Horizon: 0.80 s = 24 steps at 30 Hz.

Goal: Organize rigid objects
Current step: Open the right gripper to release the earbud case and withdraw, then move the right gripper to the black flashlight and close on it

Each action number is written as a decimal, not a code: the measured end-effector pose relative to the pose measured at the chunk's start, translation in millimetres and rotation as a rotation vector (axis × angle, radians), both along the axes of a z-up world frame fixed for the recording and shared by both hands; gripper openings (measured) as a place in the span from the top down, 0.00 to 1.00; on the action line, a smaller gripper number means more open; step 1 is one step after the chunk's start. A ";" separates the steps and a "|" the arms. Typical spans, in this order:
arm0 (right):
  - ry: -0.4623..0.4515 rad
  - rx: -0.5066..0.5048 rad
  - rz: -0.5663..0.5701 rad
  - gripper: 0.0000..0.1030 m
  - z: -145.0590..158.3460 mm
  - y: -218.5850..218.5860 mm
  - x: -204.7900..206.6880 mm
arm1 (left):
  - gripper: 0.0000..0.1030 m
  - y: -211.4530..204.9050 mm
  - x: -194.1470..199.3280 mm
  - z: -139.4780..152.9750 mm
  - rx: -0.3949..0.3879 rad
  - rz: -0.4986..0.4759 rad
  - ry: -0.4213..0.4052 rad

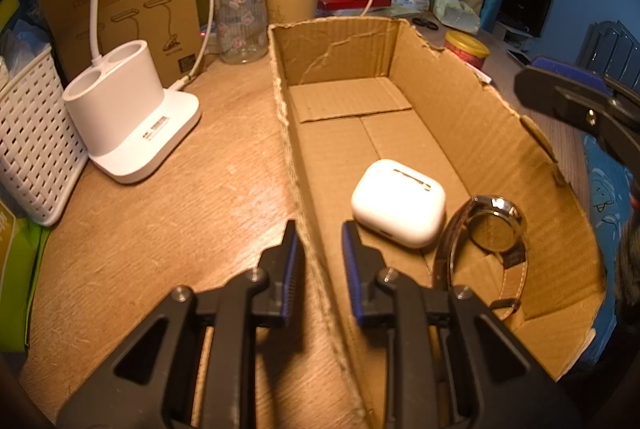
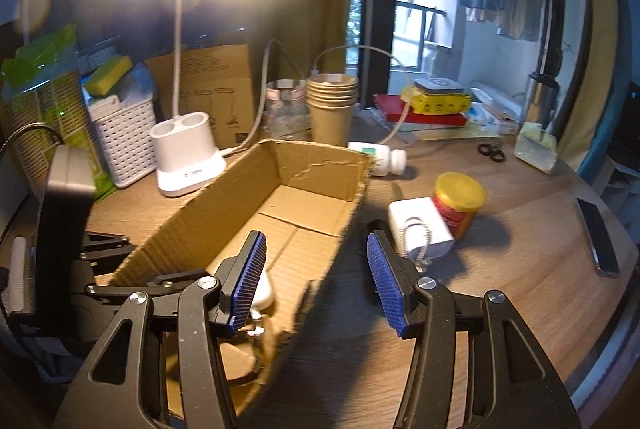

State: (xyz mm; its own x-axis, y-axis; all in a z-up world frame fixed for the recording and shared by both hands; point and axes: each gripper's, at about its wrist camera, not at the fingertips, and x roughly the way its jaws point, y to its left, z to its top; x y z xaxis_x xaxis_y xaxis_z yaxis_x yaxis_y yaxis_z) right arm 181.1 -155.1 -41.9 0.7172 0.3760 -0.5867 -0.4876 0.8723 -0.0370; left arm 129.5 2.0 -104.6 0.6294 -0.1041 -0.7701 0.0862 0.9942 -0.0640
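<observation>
1. An open cardboard box (image 1: 472, 133) sits on the wooden tabletop (image 1: 168, 229), its long side running from near to far.
2. Inside the box, toward the near end, a white earbud case (image 1: 399, 202) lies flat on the box floor, and a wristwatch (image 1: 490, 229) with a leather strap stands on edge just to its right, touching or almost touching it.
3. The left gripper (image 1: 320, 265) straddles the box's left wall near its near end, one blue pad on each side; the jaws are narrow around the cardboard, though I cannot tell whether they actually pinch it.
4. The right gripper (image 2: 316, 281) hangs over the box's right wall with its jaws spread wide and nothing between them.
5. On the tabletop to the right of the box lie a white charger (image 2: 420, 225) with a cord, a red tin (image 2: 458, 203) with a yellow lid touching it, a white pill bottle (image 2: 380, 158) on its side farther back, and a phone (image 2: 598, 237) at the far right.
6. Left of the box stands a white desk lamp base (image 1: 132, 113), with a white basket (image 1: 32, 137) beside it.
</observation>
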 end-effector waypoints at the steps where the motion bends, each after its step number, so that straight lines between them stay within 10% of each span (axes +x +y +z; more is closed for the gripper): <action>1: -0.001 0.002 -0.006 0.46 0.3 -2.0 0.6 | 0.78 -0.3 0.0 0.0 0.000 0.000 0.000; 24: 0.003 -0.004 -0.194 0.43 -13.9 -48.9 26.3 | 0.78 -0.6 -0.3 0.0 0.001 0.000 0.000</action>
